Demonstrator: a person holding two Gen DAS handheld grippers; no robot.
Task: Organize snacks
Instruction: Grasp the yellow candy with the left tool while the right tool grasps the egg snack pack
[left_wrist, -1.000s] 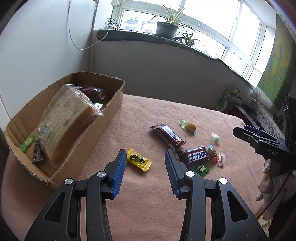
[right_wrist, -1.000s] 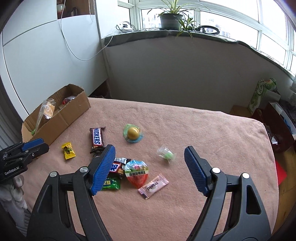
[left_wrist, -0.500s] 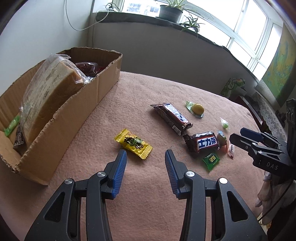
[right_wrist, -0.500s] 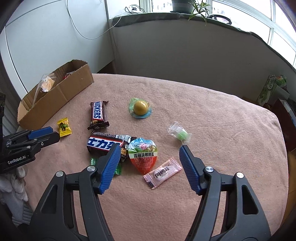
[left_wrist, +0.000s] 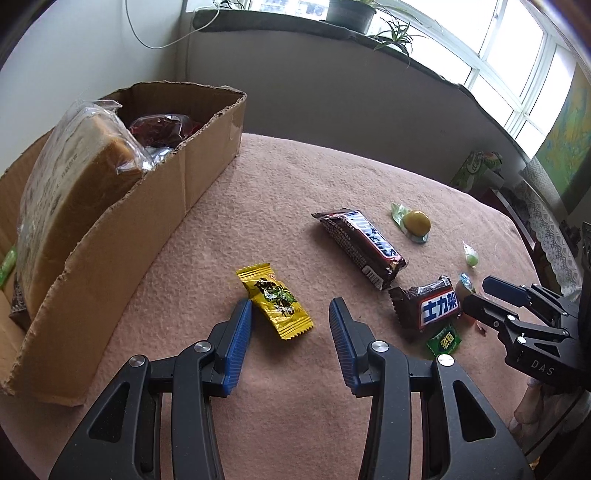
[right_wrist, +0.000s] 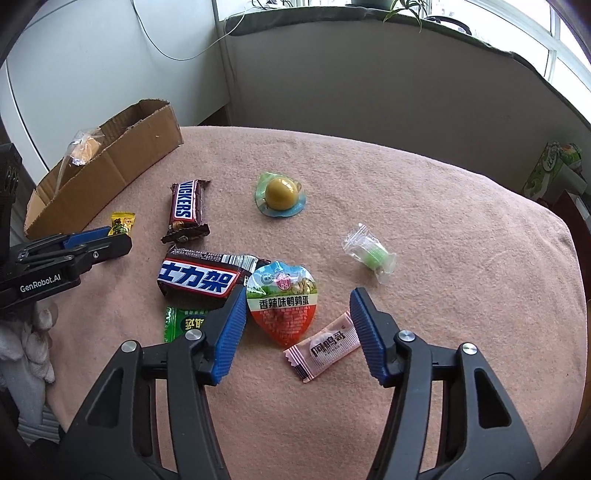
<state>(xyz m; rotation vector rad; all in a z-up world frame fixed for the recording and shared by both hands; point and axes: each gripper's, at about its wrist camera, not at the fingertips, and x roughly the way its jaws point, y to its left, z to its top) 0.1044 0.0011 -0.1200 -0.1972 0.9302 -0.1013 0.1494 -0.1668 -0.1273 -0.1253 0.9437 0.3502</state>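
Snacks lie on a pink cloth-covered table (left_wrist: 303, 177). My left gripper (left_wrist: 290, 310) is open just above a yellow candy packet (left_wrist: 275, 301), which lies between its fingers. My right gripper (right_wrist: 297, 295) is open around a heart-shaped red and green packet (right_wrist: 282, 301), with a pink sachet (right_wrist: 325, 345) by its right finger. Two Snickers bars (right_wrist: 186, 210) (right_wrist: 201, 282), a green sachet (right_wrist: 183, 323), a yellow ball sweet (right_wrist: 280, 194) and a clear-wrapped green sweet (right_wrist: 369, 253) lie around. A cardboard box (left_wrist: 147, 206) at the left holds wrapped bread (left_wrist: 70, 177).
A grey wall and window sill with potted plants (left_wrist: 351, 14) run behind the table. A green carton (right_wrist: 554, 170) and furniture stand off the table's right side. The table edge is close at the front in both views.
Both grippers have moved forward and down toward the snacks. The left one now straddles the yellow packet; the right one has narrowed somewhat around the heart-shaped packet.
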